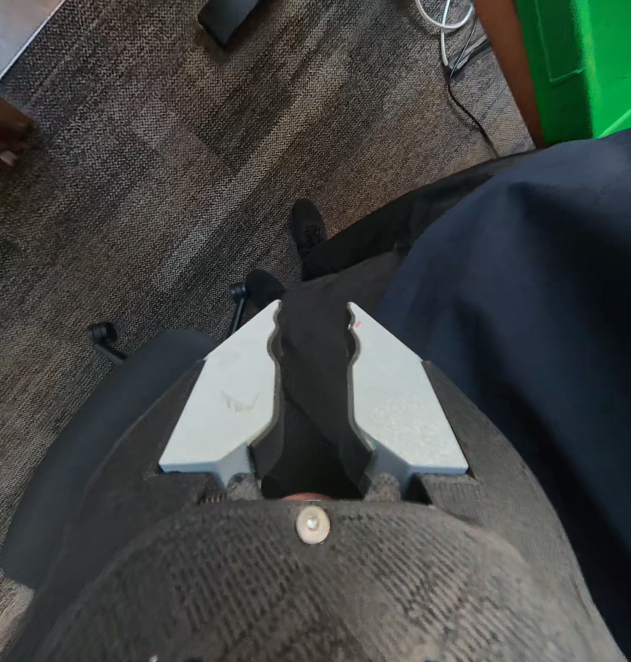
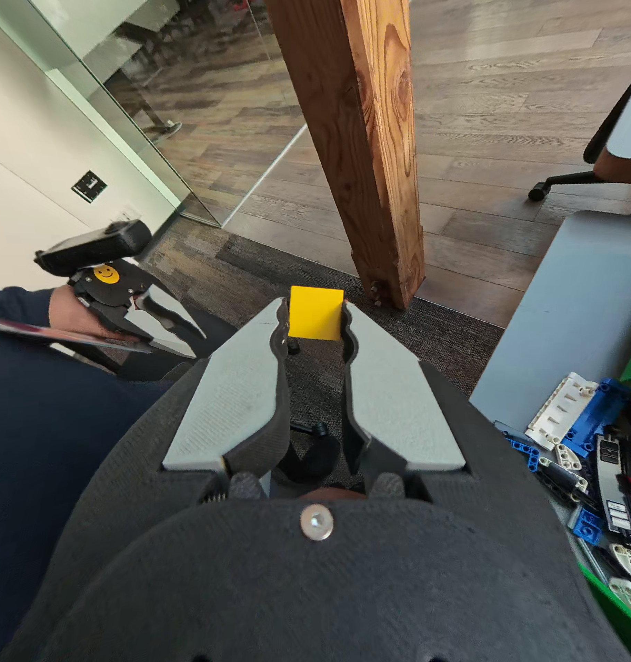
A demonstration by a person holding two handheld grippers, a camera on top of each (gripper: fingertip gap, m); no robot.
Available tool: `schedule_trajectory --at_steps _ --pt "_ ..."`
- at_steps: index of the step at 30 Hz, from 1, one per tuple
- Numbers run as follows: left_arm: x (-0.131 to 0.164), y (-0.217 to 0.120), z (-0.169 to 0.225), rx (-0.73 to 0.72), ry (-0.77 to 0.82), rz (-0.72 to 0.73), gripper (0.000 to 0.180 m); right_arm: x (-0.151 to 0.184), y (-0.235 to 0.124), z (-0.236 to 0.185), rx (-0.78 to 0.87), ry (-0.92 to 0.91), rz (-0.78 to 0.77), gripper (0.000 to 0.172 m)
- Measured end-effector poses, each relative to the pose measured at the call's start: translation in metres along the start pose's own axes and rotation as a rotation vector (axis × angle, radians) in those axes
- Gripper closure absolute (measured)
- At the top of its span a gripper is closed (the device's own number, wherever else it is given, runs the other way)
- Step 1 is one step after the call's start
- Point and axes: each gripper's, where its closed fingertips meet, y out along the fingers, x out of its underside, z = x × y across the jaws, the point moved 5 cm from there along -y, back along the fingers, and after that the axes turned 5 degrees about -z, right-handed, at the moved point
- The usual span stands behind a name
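The right claw [image 2: 314, 311] grips a flat yellow piece [image 2: 315, 312] between its fingertips, beyond the desk's [image 2: 557, 304] edge. The left claw [image 1: 314, 315] hangs open and bare above dark trousers [image 1: 346, 283] and carpet [image 1: 163, 161].

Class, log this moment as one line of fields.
right gripper: shut on yellow flat piece | left gripper: open, over dark trouser leg | grey table: toy parts
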Motion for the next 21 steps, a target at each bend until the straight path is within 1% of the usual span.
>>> schedule_trajectory --at_steps 3,5,8,11,15,18,21 --pt "-0.017 -0.002 0.000 -0.046 0.081 -0.101 0.149 0.016 -0.008 0.019 0.028 0.039 0.011 0.146" --pt "-0.045 -0.006 0.006 -0.037 0.149 -0.110 0.149 0.027 -0.018 0.028 0.054 0.073 0.031 0.145" --pt "-0.091 -0.005 0.012 -0.039 0.294 -0.127 0.148 0.051 -0.033 0.040 0.123 0.126 0.036 0.145" --pt "-0.131 0.007 0.018 -0.004 0.417 -0.168 0.146 0.073 -0.049 0.050 0.207 0.211 0.060 0.146" --pt "-0.176 0.025 0.025 0.056 0.558 -0.183 0.146 0.092 -0.070 0.058 0.322 0.342 0.106 0.146" --pt "-0.209 0.037 0.027 0.114 0.649 -0.173 0.145 0.098 -0.084 0.061 0.434 0.410 0.115 0.146" --pt "-0.252 0.044 0.020 0.166 0.732 -0.146 0.142 0.097 -0.094 0.067 0.555 0.481 0.122 0.146"
